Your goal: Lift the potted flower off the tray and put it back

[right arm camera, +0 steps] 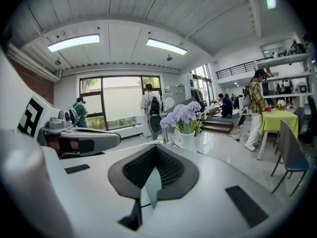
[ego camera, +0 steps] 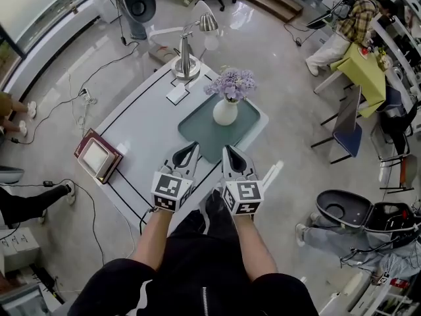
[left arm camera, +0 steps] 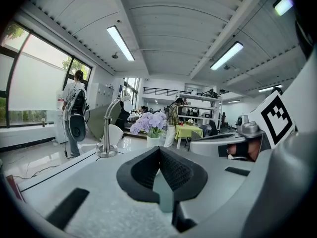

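Observation:
The potted flower (ego camera: pixel 226 109), purple blooms in a white vase, stands upright on the teal tray (ego camera: pixel 197 133) at the middle of the white table. It also shows ahead in the left gripper view (left arm camera: pixel 150 126) and the right gripper view (right arm camera: pixel 184 122). My left gripper (ego camera: pixel 191 149) and right gripper (ego camera: pixel 229 151) hover side by side over the tray's near edge, short of the vase and not touching it. Both point toward the flower. The left gripper (left arm camera: pixel 159 148) has its jaws shut together with nothing between them, and so does the right gripper (right arm camera: pixel 156 147).
A silver desk lamp (ego camera: pixel 186 59) stands at the table's far corner with a small white card (ego camera: pixel 177 93) beside it. A dark red book with a white box (ego camera: pixel 98 155) lies at the table's left edge. A chair (ego camera: pixel 347 129) and a yellow table (ego camera: pixel 366 68) stand to the right.

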Demonstrator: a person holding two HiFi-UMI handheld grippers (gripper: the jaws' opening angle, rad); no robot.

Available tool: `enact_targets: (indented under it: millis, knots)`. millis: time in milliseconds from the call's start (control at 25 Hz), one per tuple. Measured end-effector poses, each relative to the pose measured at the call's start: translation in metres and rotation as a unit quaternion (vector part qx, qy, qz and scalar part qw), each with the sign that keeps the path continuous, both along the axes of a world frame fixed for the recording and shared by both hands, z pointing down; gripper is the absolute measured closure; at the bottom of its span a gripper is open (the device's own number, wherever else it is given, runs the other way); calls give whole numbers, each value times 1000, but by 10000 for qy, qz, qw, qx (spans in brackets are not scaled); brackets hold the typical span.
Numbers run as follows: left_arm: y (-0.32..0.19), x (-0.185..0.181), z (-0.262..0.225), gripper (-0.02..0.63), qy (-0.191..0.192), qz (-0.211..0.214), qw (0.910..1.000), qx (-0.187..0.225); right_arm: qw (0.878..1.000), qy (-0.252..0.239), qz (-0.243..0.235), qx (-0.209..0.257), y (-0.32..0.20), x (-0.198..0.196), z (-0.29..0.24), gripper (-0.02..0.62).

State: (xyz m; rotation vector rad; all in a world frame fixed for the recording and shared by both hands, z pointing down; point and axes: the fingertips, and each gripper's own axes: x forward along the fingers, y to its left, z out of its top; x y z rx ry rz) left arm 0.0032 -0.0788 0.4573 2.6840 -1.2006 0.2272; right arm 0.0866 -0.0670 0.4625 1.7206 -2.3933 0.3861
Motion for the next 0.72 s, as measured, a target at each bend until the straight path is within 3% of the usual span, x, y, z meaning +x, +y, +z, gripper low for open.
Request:
enact_targets:
  millis: [720]
  knots:
    - [9,5,-14,601,54,13,9999,126,9997,-80,-143,171,13,-9,-22,589]
